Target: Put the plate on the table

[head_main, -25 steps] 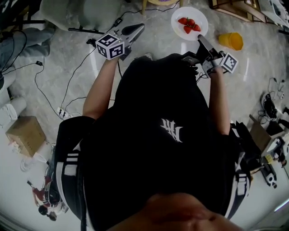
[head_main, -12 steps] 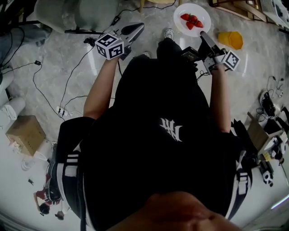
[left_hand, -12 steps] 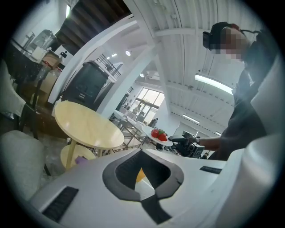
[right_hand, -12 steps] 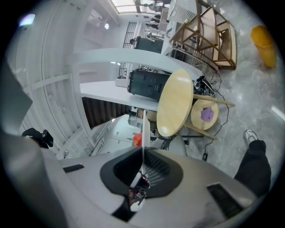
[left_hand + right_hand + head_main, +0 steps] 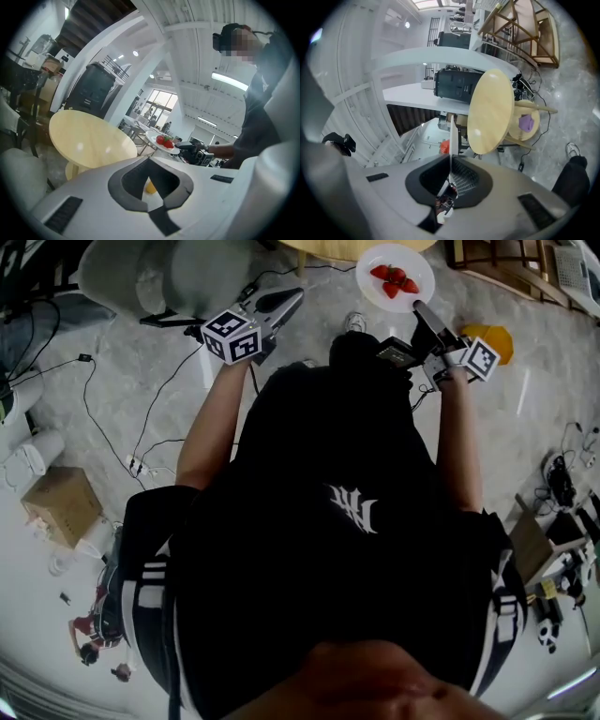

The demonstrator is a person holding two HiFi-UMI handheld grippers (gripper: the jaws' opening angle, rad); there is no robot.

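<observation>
No word, number or brand name can be read anywhere. The nearest thing to lettering is a white stylised emblem point(image 5: 356, 509) on the person's black top point(image 5: 309, 446); its strokes do not resolve into letters. The marker cube point(image 5: 231, 337) on the left gripper point(image 5: 281, 302) and the marker cube point(image 5: 480, 358) on the right gripper point(image 5: 420, 310) carry black-and-white square patterns, not text. The cardboard box point(image 5: 58, 505) on the floor at the left shows no legible print.
</observation>
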